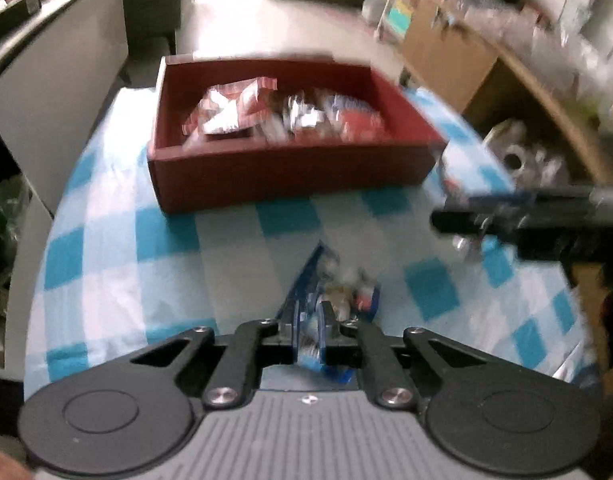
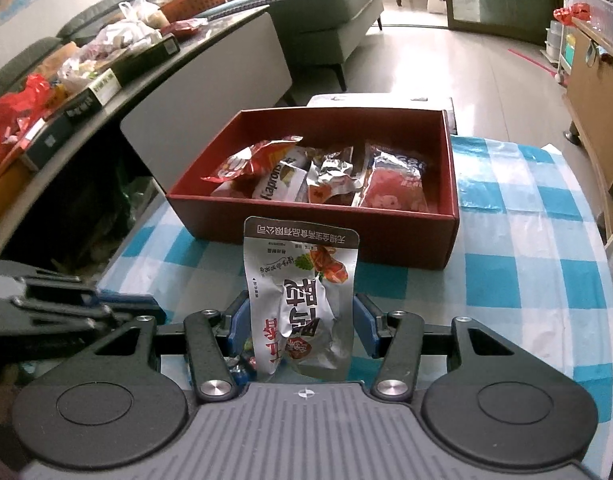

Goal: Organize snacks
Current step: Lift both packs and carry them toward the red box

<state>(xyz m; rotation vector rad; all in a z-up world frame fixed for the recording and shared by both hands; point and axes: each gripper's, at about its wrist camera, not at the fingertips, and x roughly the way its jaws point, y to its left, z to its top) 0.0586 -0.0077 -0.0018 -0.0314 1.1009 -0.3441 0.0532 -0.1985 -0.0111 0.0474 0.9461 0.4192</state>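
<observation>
Blue-checked tablecloth (image 2: 506,200), bare ahead up to red box (image 2: 314,240) front wall. Right gripper (image 2: 302,324) clamped on silver snack pouch (image 2: 302,300); left gripper (image 1: 310,320) pinching blue snack packet (image 1: 338,292).

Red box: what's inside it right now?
The red box holds several snack packets, red, white and silver ones, lying jumbled. Its near wall and the overlapping packets cover whatever lies on the bottom.

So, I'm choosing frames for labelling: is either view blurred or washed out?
Left wrist view: motion-blurred throughout, the red box and the packet in the left gripper smeared. Right wrist view: sharp, print on the silver packet readable, floor glare behind the box, edges bent by the fisheye.
</observation>
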